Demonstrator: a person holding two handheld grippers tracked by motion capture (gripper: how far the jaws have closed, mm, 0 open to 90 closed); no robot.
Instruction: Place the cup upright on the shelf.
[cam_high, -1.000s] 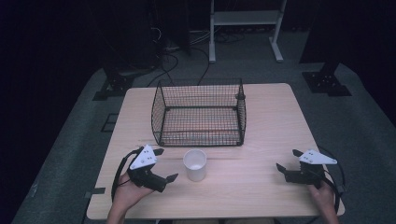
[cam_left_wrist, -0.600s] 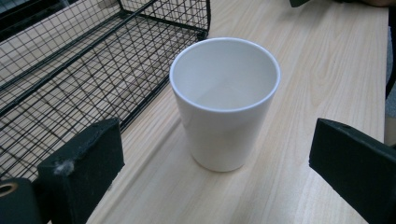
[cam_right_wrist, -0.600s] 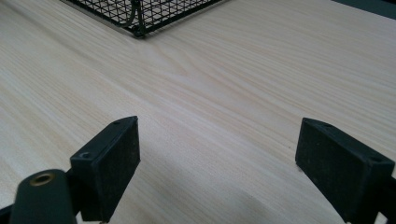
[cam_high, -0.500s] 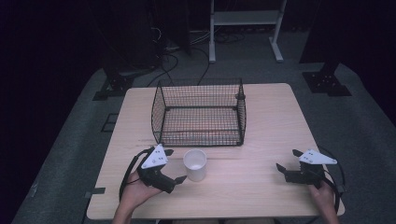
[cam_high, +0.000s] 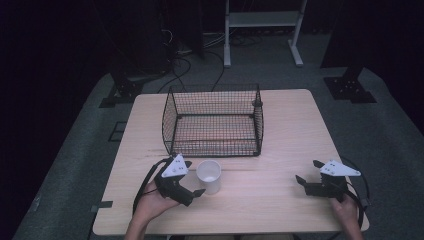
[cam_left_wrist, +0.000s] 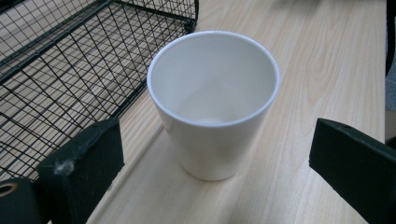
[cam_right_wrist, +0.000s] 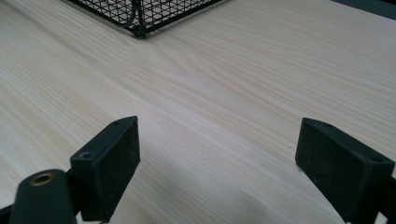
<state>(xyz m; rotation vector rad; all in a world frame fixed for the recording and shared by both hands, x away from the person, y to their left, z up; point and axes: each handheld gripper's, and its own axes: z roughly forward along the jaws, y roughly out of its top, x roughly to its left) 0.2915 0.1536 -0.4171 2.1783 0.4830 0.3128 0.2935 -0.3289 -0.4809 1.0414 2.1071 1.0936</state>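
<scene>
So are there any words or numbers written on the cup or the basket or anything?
None: there is nothing to read here.
The white cup is plain, inside and out.
The wire basket carries no tag or label.
The wooden table is bare wood grain.
The left gripper and right gripper show no writing on their grey plates or black jaws.

Room dark, only the table (cam_high: 280, 150) lit from above; high view dim, soft, a bit grainy. Both gripper views brighter and sharp, cup (cam_left_wrist: 214, 100) casts a faint shadow, no glare, near jaws slightly blurred
</scene>
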